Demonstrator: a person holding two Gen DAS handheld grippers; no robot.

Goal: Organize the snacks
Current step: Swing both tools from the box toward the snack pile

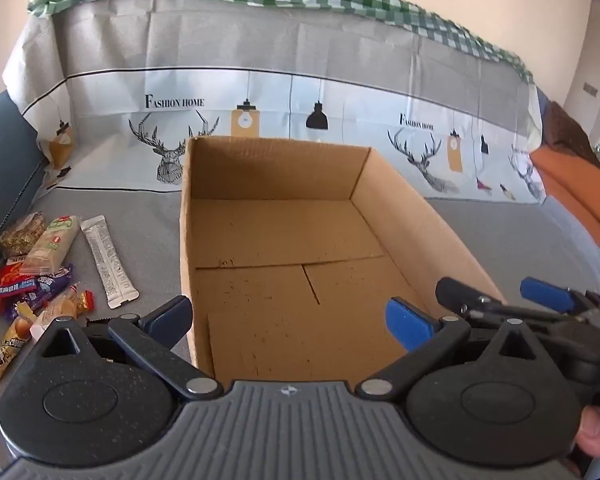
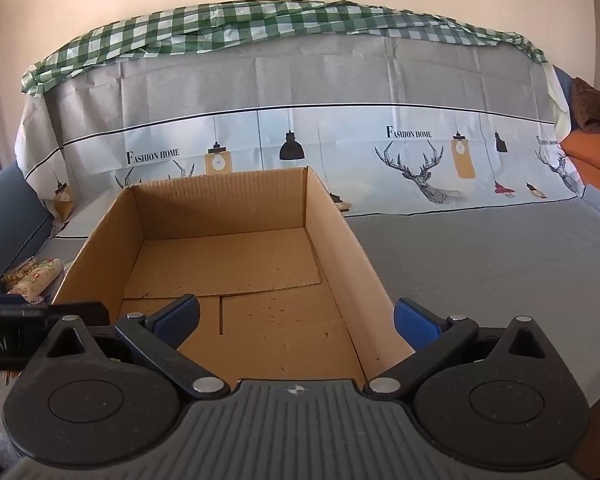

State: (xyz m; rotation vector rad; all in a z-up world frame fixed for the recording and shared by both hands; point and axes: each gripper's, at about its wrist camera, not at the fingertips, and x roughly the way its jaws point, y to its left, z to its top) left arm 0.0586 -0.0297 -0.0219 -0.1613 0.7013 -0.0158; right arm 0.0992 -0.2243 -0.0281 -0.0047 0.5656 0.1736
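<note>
Both tools are spread wide and hold nothing. The left tool (image 1: 288,316) is nearer to the snacks (image 1: 40,272), which lie to its left beside the empty box (image 1: 276,240); the right tool (image 2: 298,320) faces only the box.

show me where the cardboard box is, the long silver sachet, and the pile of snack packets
cardboard box (image 1: 284,236): left wrist view, bare inner floor.
silver sachet (image 1: 108,262): left wrist view, middle of the sachet.
snack packets (image 1: 36,276): left wrist view, centre of the pile.
</note>
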